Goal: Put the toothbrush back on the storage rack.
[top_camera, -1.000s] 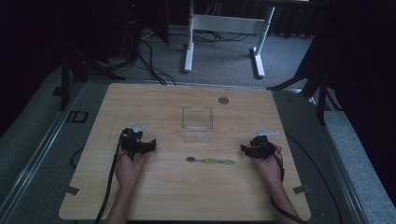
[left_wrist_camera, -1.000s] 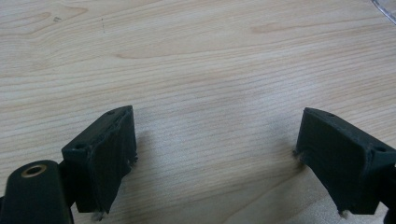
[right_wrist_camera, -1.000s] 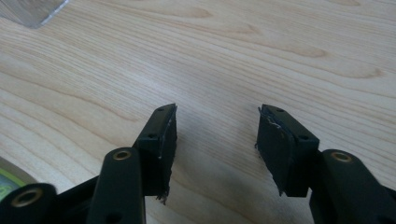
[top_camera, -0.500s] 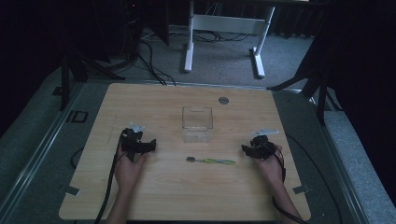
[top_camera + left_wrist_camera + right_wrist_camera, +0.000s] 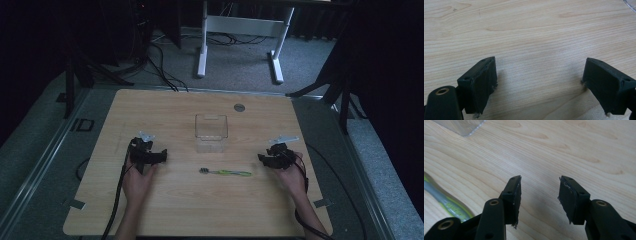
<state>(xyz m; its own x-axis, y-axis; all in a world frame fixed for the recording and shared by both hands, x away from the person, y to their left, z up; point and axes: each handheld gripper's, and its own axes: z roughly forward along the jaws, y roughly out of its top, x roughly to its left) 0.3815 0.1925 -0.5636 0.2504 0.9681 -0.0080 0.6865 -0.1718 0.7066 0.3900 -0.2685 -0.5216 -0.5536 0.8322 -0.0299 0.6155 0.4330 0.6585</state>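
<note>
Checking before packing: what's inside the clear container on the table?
The clear container looks empty; the wooden table shows through its walls. The toothbrush lies on the table in front of it, outside. Nothing covers its interior.

a pale wooden table (image 5: 165, 210) with rounded corners carries the things. a clear, empty plastic box (image 5: 211, 131) stands a little past its middle, toward the far edge. a toothbrush (image 5: 226, 172) with a green and grey handle lies flat nearer the near edge, apart from the box, its bristled head pointing to the left edge. a small round grey disc (image 5: 239, 107) sits in the surface close to the far edge. the wood grain runs left to right.
</note>
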